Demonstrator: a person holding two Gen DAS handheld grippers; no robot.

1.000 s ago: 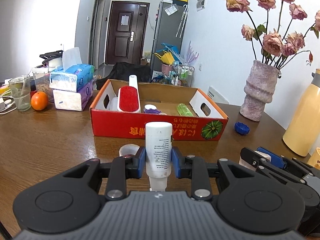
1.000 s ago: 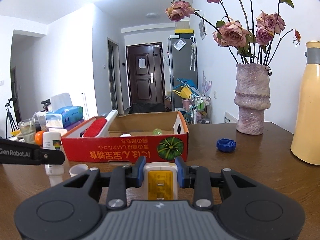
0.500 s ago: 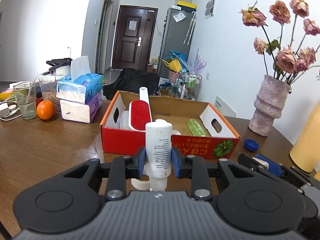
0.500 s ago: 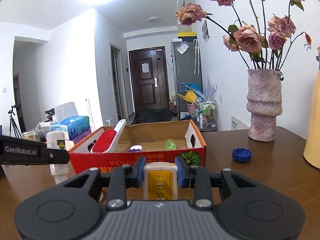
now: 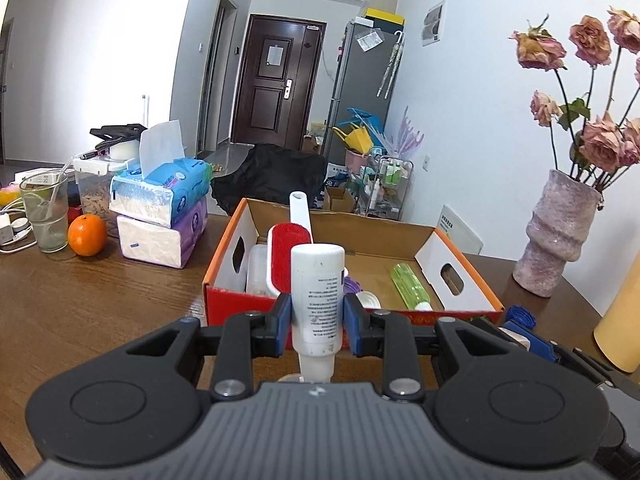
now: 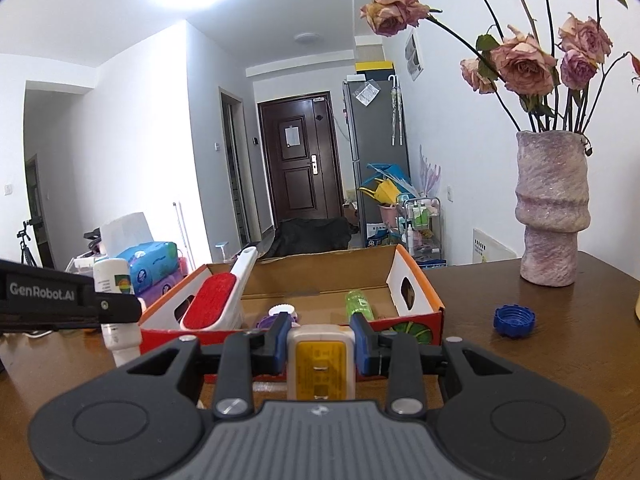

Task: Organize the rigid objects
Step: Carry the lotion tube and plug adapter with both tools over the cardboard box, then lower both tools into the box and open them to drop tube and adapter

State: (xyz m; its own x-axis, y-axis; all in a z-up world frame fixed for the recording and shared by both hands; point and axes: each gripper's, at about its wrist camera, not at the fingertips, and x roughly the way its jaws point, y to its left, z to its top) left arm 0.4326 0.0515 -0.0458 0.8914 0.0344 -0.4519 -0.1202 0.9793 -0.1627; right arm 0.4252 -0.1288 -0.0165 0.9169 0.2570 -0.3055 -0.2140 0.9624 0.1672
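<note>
My left gripper (image 5: 316, 322) is shut on a white bottle (image 5: 318, 288), held upside down with its neck pointing down, just before the front wall of the red cardboard box (image 5: 228, 296). The bottle also shows in the right wrist view (image 6: 114, 304). My right gripper (image 6: 321, 340) is shut on a white charger plug with a yellow face (image 6: 321, 356), raised in front of the same box (image 6: 416, 320). In the box lie a red lint brush (image 5: 286, 256), a green bottle (image 5: 410, 286) and several small lids.
A blue cap (image 6: 514, 320) lies on the wooden table (image 5: 80, 304) right of the box. A pink vase with dried roses (image 6: 552, 208) stands at the back right, a yellow flask (image 5: 624, 320) at the right edge. Tissue packs (image 5: 160, 208), an orange (image 5: 87, 235) and a glass (image 5: 46, 216) stand left.
Both grippers have risen and moved toward the box with their objects, so its inside shows more. The grips have not changed.
</note>
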